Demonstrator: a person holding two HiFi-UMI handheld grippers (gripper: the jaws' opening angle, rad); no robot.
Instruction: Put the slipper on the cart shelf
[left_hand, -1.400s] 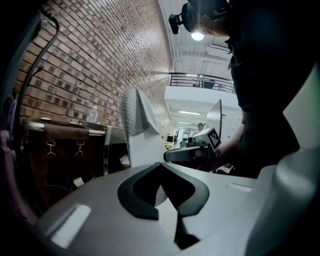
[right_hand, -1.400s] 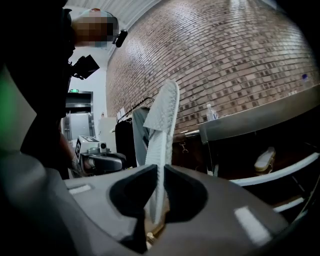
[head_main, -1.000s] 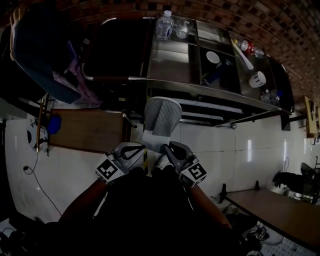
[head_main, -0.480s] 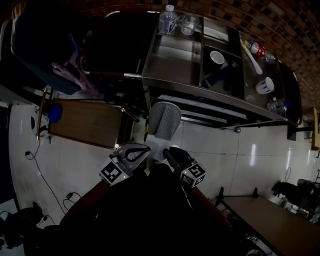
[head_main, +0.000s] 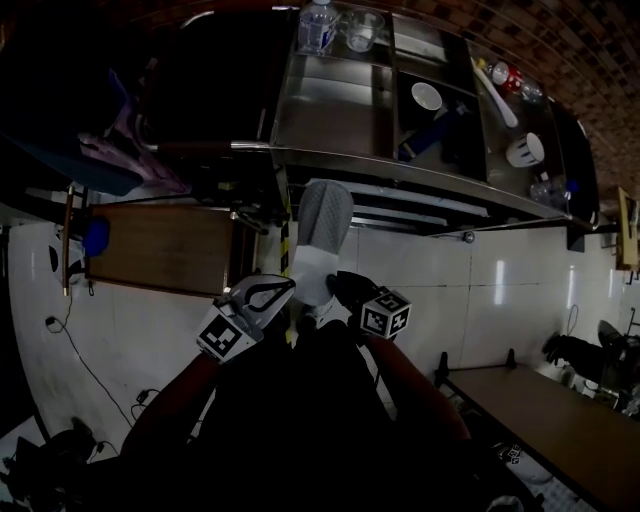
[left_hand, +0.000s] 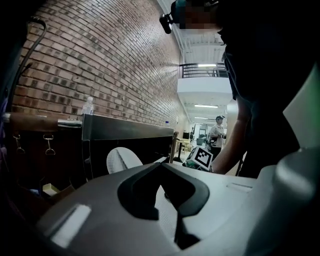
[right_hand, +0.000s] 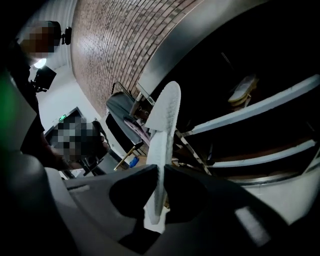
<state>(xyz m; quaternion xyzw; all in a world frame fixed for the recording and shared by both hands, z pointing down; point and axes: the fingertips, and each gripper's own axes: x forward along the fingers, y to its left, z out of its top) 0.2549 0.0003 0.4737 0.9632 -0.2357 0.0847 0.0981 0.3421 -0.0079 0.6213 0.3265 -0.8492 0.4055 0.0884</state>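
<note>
A grey quilted slipper (head_main: 322, 225) with a white sole sticks out toward the steel cart (head_main: 330, 120), in front of its lower shelves. My right gripper (head_main: 325, 295) is shut on the slipper's heel end. In the right gripper view the slipper (right_hand: 162, 130) stands edge-on, pinched between the jaws of the right gripper (right_hand: 159, 172), with the cart's lower shelf rails (right_hand: 250, 115) behind it. My left gripper (head_main: 285, 285) hovers just left of the slipper, tips together and holding nothing. In the left gripper view, the slipper's toe (left_hand: 122, 160) shows beyond the shut left gripper (left_hand: 161, 165).
On the cart's top sit a water bottle (head_main: 318, 25), a glass cup (head_main: 360, 30), a white bowl (head_main: 426, 95) and a white mug (head_main: 517, 152). A wooden table (head_main: 165, 250) stands at the left and a bench (head_main: 540, 420) at the lower right. Cloth (head_main: 130, 150) hangs at the cart's left.
The right gripper has sunk and rolled with the slipper, which now shows narrower and lies lower against the cart's shelves. The left gripper has drifted slightly alongside it.
</note>
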